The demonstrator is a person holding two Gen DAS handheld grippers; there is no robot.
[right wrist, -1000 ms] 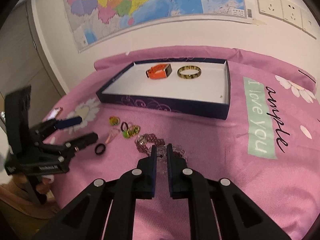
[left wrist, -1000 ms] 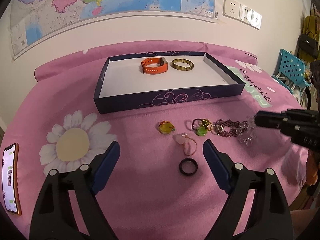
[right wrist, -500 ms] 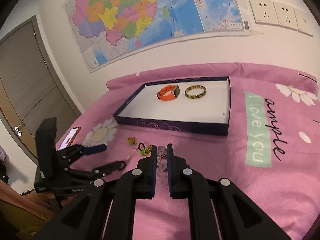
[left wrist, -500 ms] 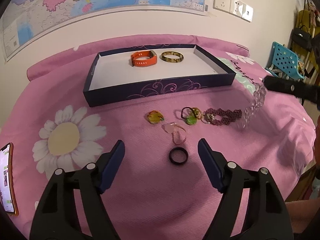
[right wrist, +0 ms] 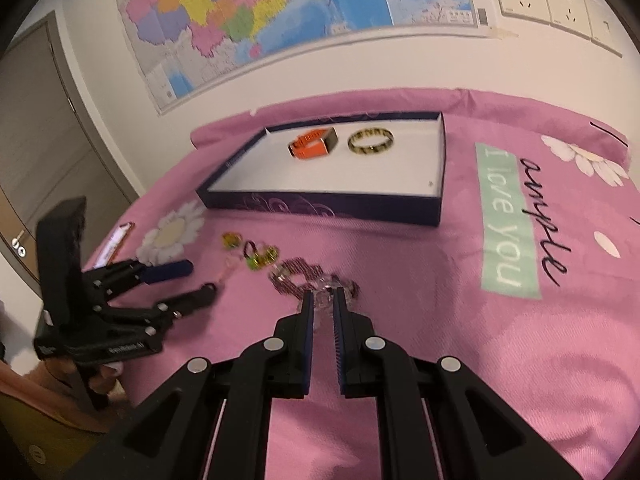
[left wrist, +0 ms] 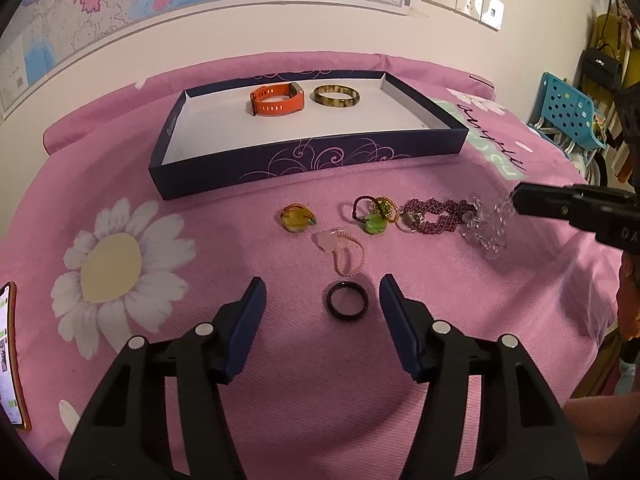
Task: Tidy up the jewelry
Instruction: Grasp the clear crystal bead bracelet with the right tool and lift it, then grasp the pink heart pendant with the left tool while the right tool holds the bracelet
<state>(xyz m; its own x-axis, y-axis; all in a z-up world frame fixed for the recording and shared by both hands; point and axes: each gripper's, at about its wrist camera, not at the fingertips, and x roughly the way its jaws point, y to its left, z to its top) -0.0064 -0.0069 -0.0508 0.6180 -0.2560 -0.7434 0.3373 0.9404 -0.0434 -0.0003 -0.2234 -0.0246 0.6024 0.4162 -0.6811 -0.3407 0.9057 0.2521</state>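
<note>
On the pink cloth a black ring (left wrist: 346,306) lies between the fingers of my left gripper (left wrist: 322,289), whose jaws are closing; the pads stand clear of it. Beyond it lie a pink ring (left wrist: 340,248), a yellow-stone ring (left wrist: 294,218), a green-stone ring (left wrist: 374,222) and a purple bead bracelet (left wrist: 436,216). My right gripper (right wrist: 323,300) is shut on a clear bead bracelet (left wrist: 484,234), which trails from its tips at the right. The navy box (left wrist: 304,160) holds an orange watch band (left wrist: 278,100) and a mottled bangle (left wrist: 336,96).
A phone (left wrist: 10,356) lies at the cloth's left edge. The wall with a map runs close behind the box. A blue basket (left wrist: 568,116) and hanging bags stand off the right side. The left gripper (right wrist: 192,282) shows at the left in the right wrist view.
The left jaws have narrowed around the black ring. The right gripper raised the clear bracelet's end off the cloth, and it now hangs lower, beside the purple bracelet.
</note>
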